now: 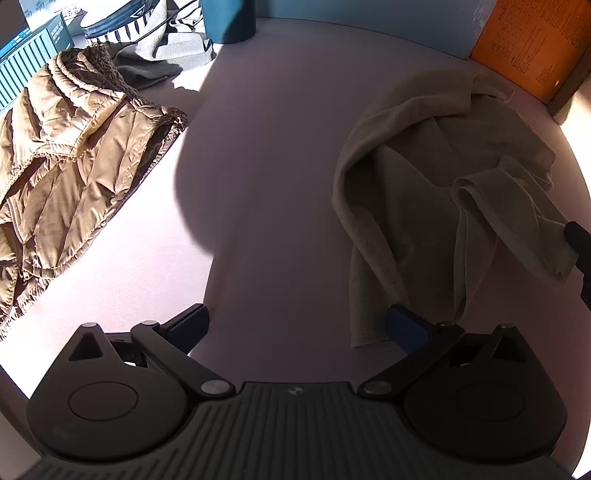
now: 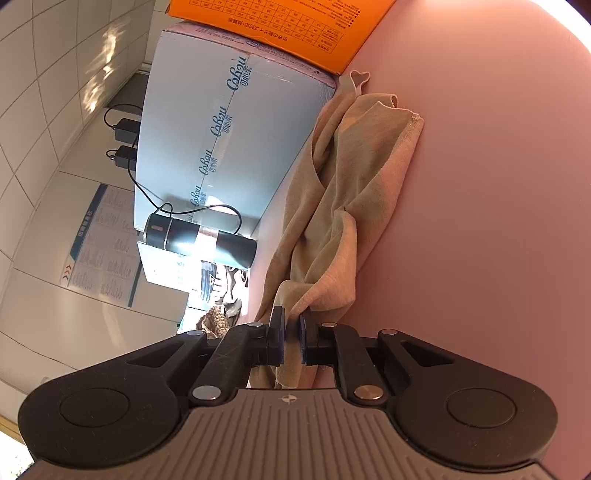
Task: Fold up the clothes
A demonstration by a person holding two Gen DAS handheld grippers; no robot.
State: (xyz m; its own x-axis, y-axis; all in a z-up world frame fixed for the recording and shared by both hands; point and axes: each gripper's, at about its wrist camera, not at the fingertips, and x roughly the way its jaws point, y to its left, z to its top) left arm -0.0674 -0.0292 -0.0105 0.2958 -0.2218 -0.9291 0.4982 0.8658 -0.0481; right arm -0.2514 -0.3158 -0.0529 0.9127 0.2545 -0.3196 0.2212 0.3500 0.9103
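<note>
Beige cloth (image 2: pixel 343 206) pinched by the right gripper (image 2: pixel 291 339), crumpled on the pink table (image 2: pixel 498 221).
Right fingers (image 2: pixel 277 332) clamped on a fold of the cloth's near edge; the rest trails off toward the orange box (image 2: pixel 280 26), which sits on a pale carton (image 2: pixel 221 140). Both boxes closed, contents unseen. Left gripper (image 1: pixel 299 325) hangs spread wide over bare table, its right finger just beside the cloth's hanging end. One beige cloth, one brown quilted jacket (image 1: pixel 74 166) well left of the box.

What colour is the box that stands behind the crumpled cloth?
The box is orange with printed black text; it shows best in the right wrist view, behind the beige cloth.
</note>
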